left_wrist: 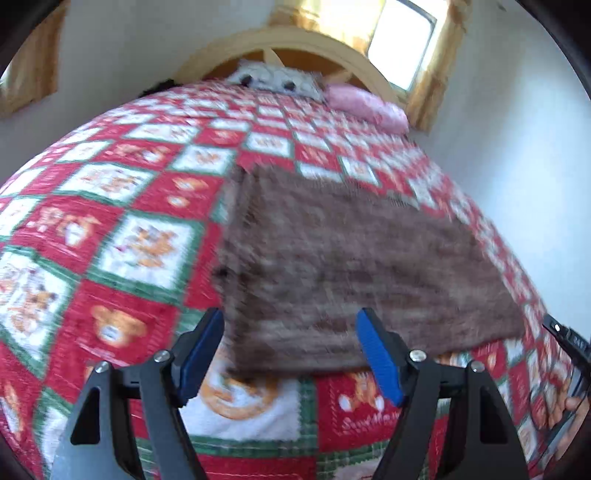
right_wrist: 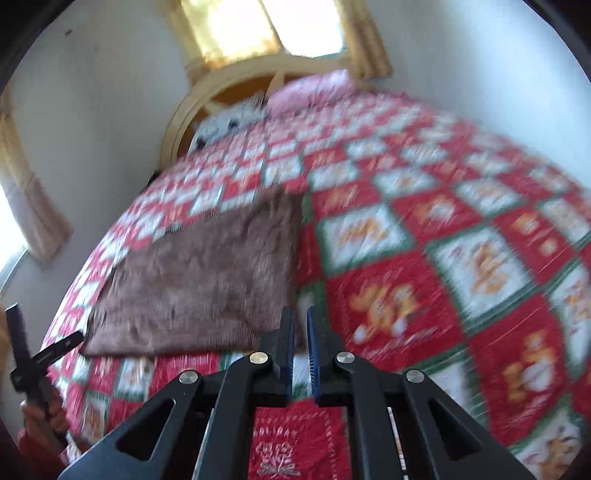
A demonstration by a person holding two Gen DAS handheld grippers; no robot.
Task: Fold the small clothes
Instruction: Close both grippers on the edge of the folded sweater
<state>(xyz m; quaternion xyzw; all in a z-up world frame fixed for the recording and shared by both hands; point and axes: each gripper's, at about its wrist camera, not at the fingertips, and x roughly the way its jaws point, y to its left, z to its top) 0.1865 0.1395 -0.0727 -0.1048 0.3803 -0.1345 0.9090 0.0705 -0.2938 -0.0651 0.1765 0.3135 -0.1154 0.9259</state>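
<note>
A brown fuzzy cloth (left_wrist: 351,266) lies flat, folded into a rectangle, on the red, white and green patchwork quilt (left_wrist: 122,236). My left gripper (left_wrist: 291,332) is open, its blue pads either side of the cloth's near left edge, a little above it. In the right wrist view the same cloth (right_wrist: 207,280) lies left of centre. My right gripper (right_wrist: 301,332) has its jaws almost together with nothing between them, just off the cloth's near right corner. Both views are motion-blurred.
The bed has a wooden arched headboard (left_wrist: 295,40), a white patterned pillow (left_wrist: 273,79) and a pink pillow (left_wrist: 369,105). Curtained windows (right_wrist: 266,26) sit behind it. Each view shows the other gripper at its edge: the right one (left_wrist: 569,343), the left one (right_wrist: 33,354).
</note>
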